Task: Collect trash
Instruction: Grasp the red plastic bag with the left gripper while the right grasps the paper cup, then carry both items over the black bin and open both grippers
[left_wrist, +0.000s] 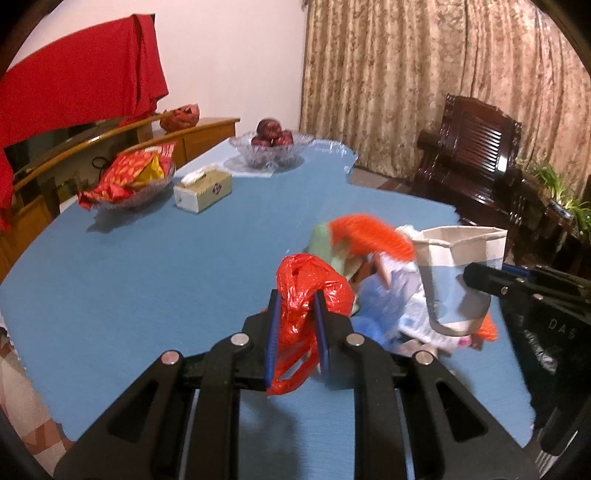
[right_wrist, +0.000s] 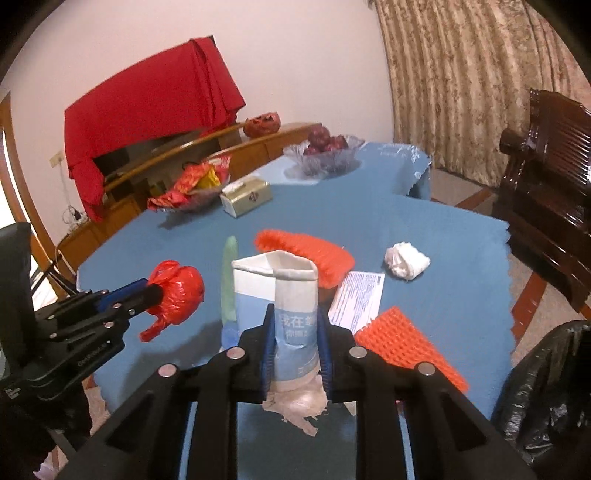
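A blue cloth covers the counter (right_wrist: 424, 229). At its far end stands a glass bowl (right_wrist: 325, 157) of dark red fruit. Nearer, a tissue box (right_wrist: 246, 195) sits just beside a glass dish of snack packets (right_wrist: 192, 184). A red cloth (right_wrist: 147, 107) drapes over the wooden sideboard behind. Patterned curtains (right_wrist: 461, 81) hang beside a dark wooden chair (right_wrist: 546, 177).

black angular left gripper (left_wrist: 297, 314) with blue pads, silver round screws, grey lettering.
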